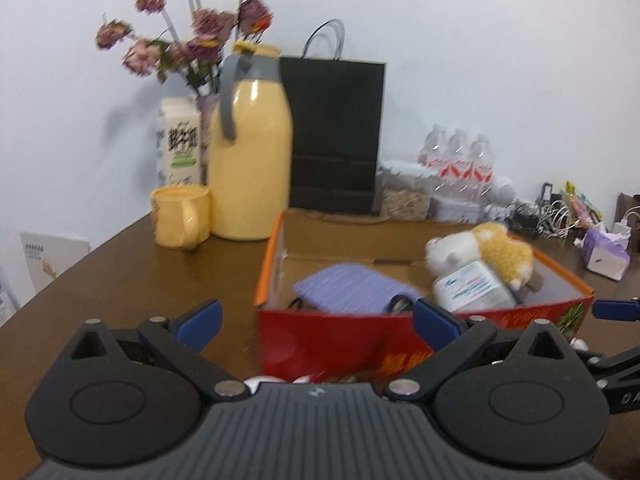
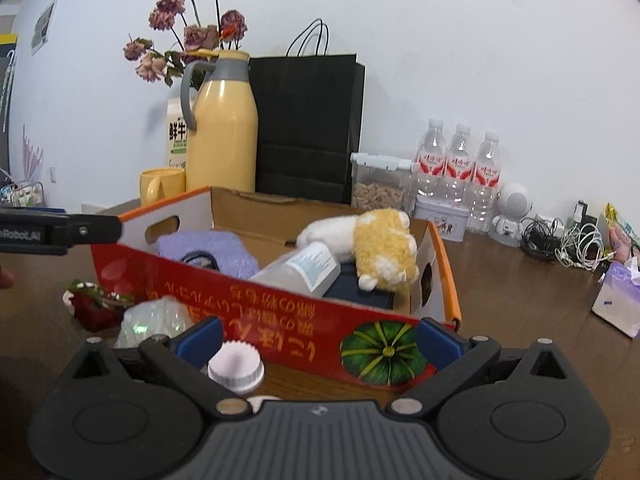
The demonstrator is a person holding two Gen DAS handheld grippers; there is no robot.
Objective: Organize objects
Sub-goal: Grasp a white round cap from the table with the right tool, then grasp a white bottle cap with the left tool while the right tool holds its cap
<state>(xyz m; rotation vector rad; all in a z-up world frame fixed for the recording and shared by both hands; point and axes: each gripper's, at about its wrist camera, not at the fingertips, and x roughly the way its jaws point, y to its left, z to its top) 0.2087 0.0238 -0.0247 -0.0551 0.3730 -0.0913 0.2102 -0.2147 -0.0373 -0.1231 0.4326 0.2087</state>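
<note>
Both grippers are held wide apart and empty: the left gripper (image 1: 316, 320) and right gripper (image 2: 320, 340) face the red cardboard box (image 2: 256, 300). Just beside the right one, a white cap (image 2: 236, 366) lies on the table (image 2: 512, 292). Inside the box a plush toy (image 2: 376, 248), bottle (image 2: 304, 270) and purple cloth (image 2: 212, 246) are seen.

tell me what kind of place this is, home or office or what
Probably a lived-in room at home or a small office break corner: a brown wooden table against a white wall, holding a yellow thermos jug with matching mug, three water bottles, and a tangle of charging cables.
</note>
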